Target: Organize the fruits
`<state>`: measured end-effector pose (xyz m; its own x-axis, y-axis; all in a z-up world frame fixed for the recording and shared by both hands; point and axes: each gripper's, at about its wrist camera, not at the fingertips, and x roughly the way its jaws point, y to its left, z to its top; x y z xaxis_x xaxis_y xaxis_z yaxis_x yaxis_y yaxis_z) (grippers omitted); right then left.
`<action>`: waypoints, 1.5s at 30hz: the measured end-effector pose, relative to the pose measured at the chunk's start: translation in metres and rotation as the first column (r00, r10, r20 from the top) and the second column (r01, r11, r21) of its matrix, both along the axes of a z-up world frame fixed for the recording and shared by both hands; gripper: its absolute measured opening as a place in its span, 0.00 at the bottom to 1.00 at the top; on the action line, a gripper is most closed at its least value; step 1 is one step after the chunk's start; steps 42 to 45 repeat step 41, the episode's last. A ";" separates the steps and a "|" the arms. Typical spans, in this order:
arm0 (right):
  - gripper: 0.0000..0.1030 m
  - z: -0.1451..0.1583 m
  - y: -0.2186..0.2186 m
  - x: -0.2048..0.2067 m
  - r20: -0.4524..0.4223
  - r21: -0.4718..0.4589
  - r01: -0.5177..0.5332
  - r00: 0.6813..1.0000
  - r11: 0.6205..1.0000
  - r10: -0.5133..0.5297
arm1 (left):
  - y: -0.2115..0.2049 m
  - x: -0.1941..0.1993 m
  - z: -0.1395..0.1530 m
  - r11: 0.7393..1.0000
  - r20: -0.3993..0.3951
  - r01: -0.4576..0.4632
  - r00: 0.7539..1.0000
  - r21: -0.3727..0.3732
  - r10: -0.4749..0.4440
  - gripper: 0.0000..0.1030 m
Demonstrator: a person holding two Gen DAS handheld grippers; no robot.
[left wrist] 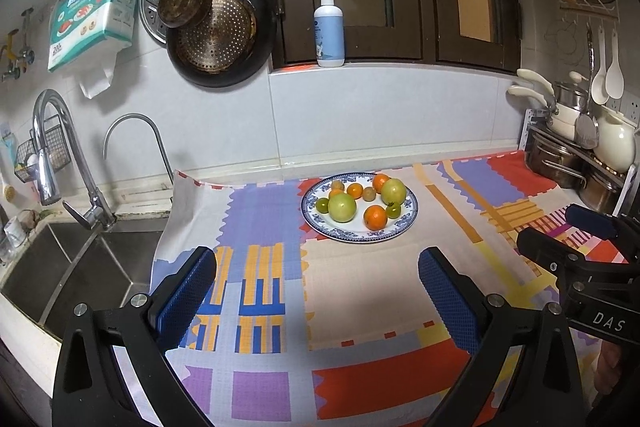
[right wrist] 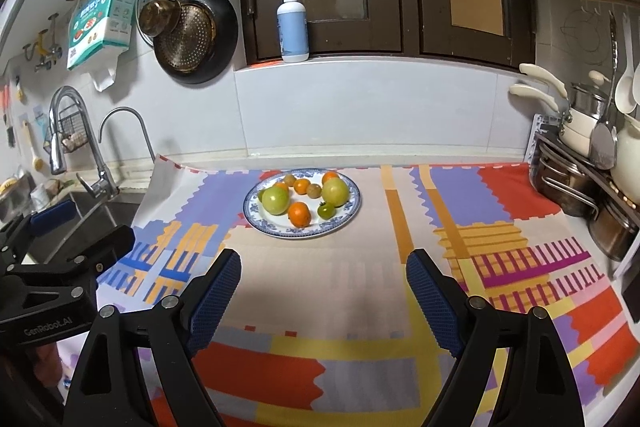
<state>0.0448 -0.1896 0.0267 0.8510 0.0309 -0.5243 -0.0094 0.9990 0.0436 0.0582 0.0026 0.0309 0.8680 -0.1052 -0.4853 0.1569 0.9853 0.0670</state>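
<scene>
Resting on a blue-rimmed white china plate [left wrist: 408, 223] far across the patterned worktop cloth [left wrist: 360, 279], green and orange fruits [right wrist: 276, 200] fit sorted or unsorted; both grippers, left gripper [left wrist: 318, 297] and right gripper [right wrist: 323, 301], hold jaws released, empty.

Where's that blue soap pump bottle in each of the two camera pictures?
Left wrist view: pump bottle stands on the window ledge, top centre.
Right wrist view: same bottle, left of centre on the ledge.
Shared landmark: the fruit plate lies below it.
</scene>
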 end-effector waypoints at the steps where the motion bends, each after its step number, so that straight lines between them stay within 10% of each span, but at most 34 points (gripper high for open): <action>1: 0.83 0.000 0.000 0.000 -0.001 0.000 0.000 1.000 1.000 0.000 | 0.000 0.001 0.000 1.000 -0.001 0.000 1.000 0.000 0.000 1.00; 45: 0.83 0.001 0.004 -0.001 0.002 -0.008 -0.025 1.000 1.000 0.025 | 0.005 -0.003 0.002 1.000 0.006 0.011 1.000 -0.008 -0.011 1.00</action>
